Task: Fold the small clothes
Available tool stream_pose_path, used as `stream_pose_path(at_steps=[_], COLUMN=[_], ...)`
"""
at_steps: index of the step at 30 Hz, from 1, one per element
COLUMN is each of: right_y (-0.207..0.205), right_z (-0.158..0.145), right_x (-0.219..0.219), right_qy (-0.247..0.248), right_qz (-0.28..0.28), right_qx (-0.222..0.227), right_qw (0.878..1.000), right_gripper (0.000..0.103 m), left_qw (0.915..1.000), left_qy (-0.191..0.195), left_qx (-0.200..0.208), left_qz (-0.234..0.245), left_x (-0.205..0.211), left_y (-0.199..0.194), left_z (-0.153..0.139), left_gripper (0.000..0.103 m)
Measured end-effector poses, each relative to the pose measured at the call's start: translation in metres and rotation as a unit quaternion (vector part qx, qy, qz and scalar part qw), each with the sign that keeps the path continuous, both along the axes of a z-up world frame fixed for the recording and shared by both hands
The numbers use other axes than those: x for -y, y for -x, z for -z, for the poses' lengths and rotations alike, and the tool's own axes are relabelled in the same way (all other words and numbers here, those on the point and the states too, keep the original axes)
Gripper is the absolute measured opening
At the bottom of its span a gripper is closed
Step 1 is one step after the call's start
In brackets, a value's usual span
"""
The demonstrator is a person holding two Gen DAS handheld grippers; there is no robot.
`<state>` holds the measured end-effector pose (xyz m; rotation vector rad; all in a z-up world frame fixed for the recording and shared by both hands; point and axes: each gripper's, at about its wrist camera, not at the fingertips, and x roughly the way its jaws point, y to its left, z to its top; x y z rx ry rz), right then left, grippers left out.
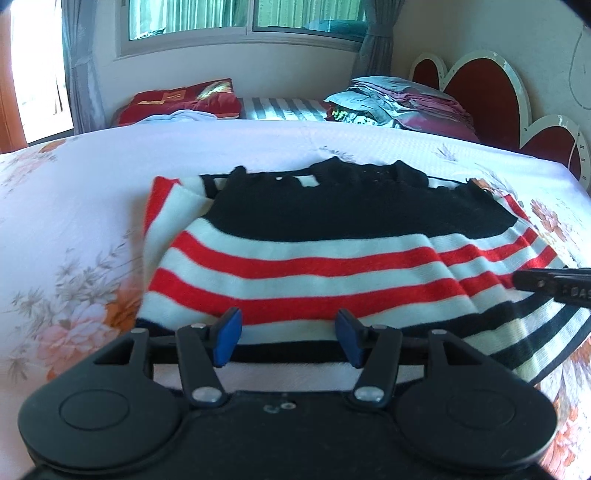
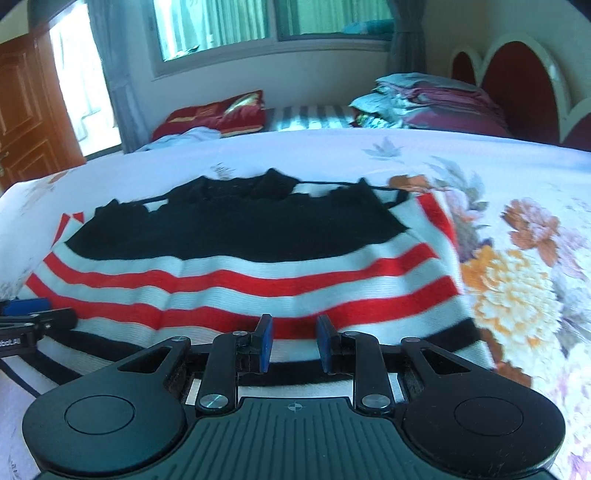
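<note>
A wide bed [image 1: 92, 192] under a pale floral sheet fills both wrist views, its red heart-shaped headboard [image 1: 476, 92] at the far right below a curtained window [image 1: 240, 18]. A stack of folded bedding [image 1: 406, 103] and a red pillow [image 1: 184, 99] lie along the far side. Spread flat at the near middle of the sheet is a small knitted garment [image 1: 314, 258], black at the top, banded red and white below, black and white at the near hem. The left gripper [image 1: 290, 338] hangs over that hem with jaws apart, nothing between its blue pads. The right gripper [image 2: 294, 343], just beside it, shows a narrower gap, also empty, above the hem.
</note>
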<state>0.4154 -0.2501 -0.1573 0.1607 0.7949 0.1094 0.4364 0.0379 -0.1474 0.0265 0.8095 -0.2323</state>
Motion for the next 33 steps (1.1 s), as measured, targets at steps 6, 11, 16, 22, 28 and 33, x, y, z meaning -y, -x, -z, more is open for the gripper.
stream_pose_path(at_steps=[6,11,16,22,28,33], right_y=[0.021,0.027,0.032,0.045,0.067,0.075], right_z=[0.004,0.011,0.01,-0.005,-0.02,-0.032], right_x=[0.022,0.03,0.02,0.015,-0.003,-0.019], right_qy=[0.014,0.037,0.049,0.028,0.017,0.002], right_qz=[0.04,0.044,0.05,0.053,0.036,0.022], right_qx=[0.001,-0.008,-0.018,-0.012,-0.004,0.015], right_qw=[0.999,0.998,0.997,0.998,0.999,1.0], right_gripper=[0.025,0.025,0.025,0.027,0.029,0.057], left_qw=[1.0,1.0,1.0,0.9998,0.9971,0.991], left_qy=[0.004,0.004,-0.001,0.007,0.057,0.101], left_qx=[0.002,-0.004,-0.006,-0.015,-0.039,-0.062], left_qz=[-0.007,-0.005,-0.004,-0.013,-0.032,-0.062], left_x=[-0.016,-0.021,-0.02,-0.024,-0.033,-0.044], left_y=[0.015,0.024,0.027,0.034,0.056,0.071], left_z=[-0.003,0.002,0.004,-0.005,-0.01,-0.005], left_gripper=[0.056,0.056,0.055,0.057,0.064,0.067])
